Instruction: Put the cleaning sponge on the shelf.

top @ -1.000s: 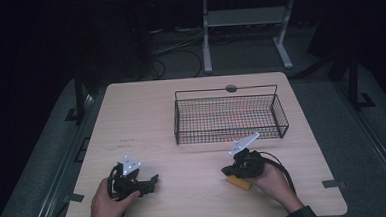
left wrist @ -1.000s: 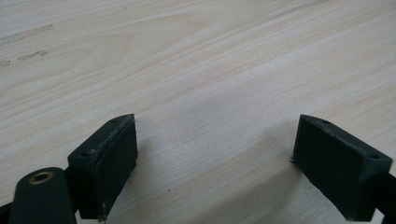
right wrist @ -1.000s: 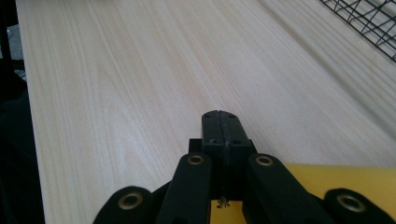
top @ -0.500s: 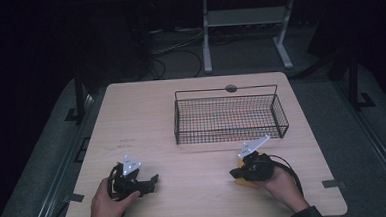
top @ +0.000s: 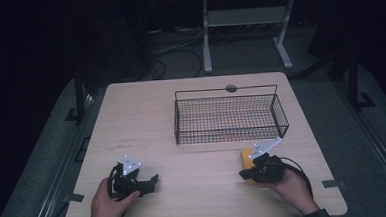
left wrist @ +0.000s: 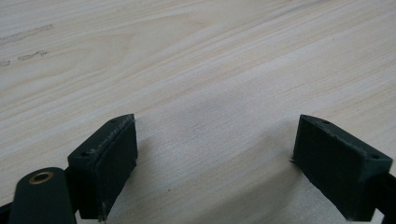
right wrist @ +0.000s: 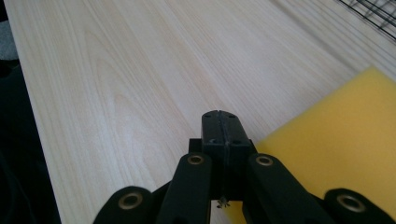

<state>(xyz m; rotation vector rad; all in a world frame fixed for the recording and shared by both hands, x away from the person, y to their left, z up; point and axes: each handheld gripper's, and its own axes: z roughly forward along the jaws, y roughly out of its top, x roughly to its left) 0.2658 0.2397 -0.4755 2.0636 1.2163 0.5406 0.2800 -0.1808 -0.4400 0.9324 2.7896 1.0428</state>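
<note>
Between the earlier high views and this one, the right gripper (top: 245, 174) had shifted sideways across the counter (top: 192, 123), toward the person's right, and turned so that its tips pointed toward the left gripper (top: 152, 180), which had kept its place. A yellow foam block (top: 245, 157), earlier tucked under the right gripper on its near side, now lay flat on the counter beside that gripper, on the side facing the wire basket (top: 230, 117), with part of it hidden under the gripper body. In the right gripper view, the right gripper (right wrist: 220, 122) had its jaws pressed fully together with nothing between them, and the yellow foam block (right wrist: 345, 144) lay just beside the closed tips, at their right in that view; whether it touched them could not be told. In the left gripper view, the left gripper (left wrist: 215, 154) rested low over bare counter (left wrist: 196, 60) with its jaws spread wide and empty. Judged from these positions, the block was not grasped: the closed right gripper appeared to be nudging or lining up against the block rather than picking it up, so a grasp would first call for the jaws to part and straddle an edge. The wire basket stood ahead of the block, well apart from the left gripper, and looked empty.
</note>
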